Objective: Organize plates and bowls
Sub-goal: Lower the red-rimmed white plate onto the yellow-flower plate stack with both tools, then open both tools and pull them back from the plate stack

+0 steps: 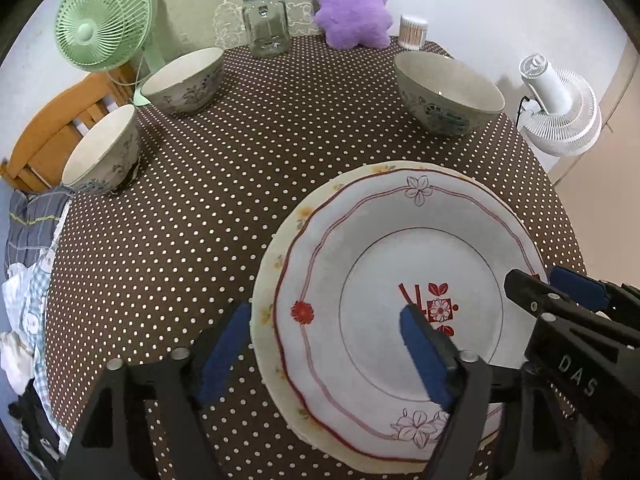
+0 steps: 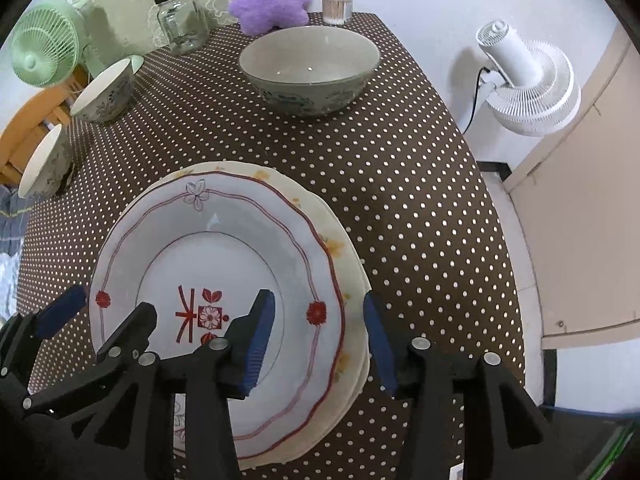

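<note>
A white plate with red trim [image 1: 400, 240] [image 2: 224, 240] lies on a cream plate with yellow flowers [image 1: 268, 280] [image 2: 348, 264] on the dotted brown tablecloth. My left gripper [image 1: 324, 332] [image 2: 100, 312] is open and straddles the stack's left rim, one pad over the cloth and one over the plate's well. My right gripper [image 2: 318, 320] [image 1: 556, 286] is open astride the right rim, its pads clear of the plates. Three patterned bowls stand apart: a wide one [image 1: 448, 92] [image 2: 310, 68] at the back and two smaller ones [image 1: 184, 80] [image 1: 104, 152] at the left.
Along the table's back stand a glass jar [image 1: 266, 22], a purple plush toy [image 1: 352, 4] and a tub of sticks [image 1: 413, 32]. A green fan [image 1: 102, 28] stands at the back left and a white fan [image 2: 528, 84] off the right edge. A wooden chair [image 1: 44, 132] and cloths sit at the left.
</note>
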The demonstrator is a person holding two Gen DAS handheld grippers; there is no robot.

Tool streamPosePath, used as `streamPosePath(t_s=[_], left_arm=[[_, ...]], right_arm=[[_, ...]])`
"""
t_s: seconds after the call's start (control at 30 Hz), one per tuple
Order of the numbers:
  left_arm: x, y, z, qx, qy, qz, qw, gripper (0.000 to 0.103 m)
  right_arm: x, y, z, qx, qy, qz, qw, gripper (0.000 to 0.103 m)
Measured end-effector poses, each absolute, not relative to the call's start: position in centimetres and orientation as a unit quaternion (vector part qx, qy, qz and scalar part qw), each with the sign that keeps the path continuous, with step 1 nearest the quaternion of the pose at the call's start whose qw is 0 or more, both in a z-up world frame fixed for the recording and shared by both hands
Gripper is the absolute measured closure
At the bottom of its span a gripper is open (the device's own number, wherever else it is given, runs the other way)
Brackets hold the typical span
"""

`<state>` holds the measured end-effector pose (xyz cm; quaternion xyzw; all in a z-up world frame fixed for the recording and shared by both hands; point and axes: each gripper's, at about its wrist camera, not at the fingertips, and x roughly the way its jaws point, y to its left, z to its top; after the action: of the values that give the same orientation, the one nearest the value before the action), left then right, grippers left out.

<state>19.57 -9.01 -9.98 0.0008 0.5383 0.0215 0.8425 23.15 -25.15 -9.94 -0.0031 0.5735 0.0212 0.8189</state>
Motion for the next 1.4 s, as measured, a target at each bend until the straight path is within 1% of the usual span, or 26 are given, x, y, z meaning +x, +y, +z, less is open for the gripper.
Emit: streamPosePath(t_s=[0.13,0.4,0.67,0.7,0.73,0.8,0.9,1.1,1.4], left_arm=[[19.1,-8.4,-9.1,-0.004,0.532,0.023,0.846,0.013],[18.5,-7.5,-6.8,0.006,0.514,0.011,0.858,0.013],[18.7,-4.8,-4.3,0.004,0.494,-0.015,0.87,0.013],[18.7,-4.5,-4.1,0.002,0.492,-0.018,0.871,0.013],[18.7,-4.2,-3.8,0.004,0.49,-0.021,0.871,0.012],[18.7,-3.4,-3.4,0.006,0.485,-0.026,0.874,0.013],[18.4,-2.1,-2.6,-0.005,0.478,-0.038,0.877,0.013],[18.0,0.9,-0.5,-0.006,0.453,-0.045,0.89,0.013],[17.6,6.5,0.7,-0.009,0.438,-0.043,0.898,0.013]], right_arm=[[22.8,-25.2,-9.0,0.001,0.564,0.027,0.825,0.046],[22.6,-24.8,-6.1,0.029,0.541,0.016,0.84,0.046],[21.6,-21.5,-3.6,0.023,0.523,0.014,0.852,0.045],[21.4,-21.1,-3.3,0.023,0.521,0.012,0.853,0.043],[21.2,-20.6,-3.0,0.024,0.516,0.012,0.856,0.038],[21.0,-19.8,-2.3,0.022,0.506,0.013,0.862,0.033],[20.6,-18.2,-1.4,0.012,0.493,0.01,0.87,0.029],[19.8,-15.1,0.8,0.013,0.468,-0.006,0.884,0.029],[19.2,-9.5,2.2,0.017,0.453,-0.003,0.892,0.028]])
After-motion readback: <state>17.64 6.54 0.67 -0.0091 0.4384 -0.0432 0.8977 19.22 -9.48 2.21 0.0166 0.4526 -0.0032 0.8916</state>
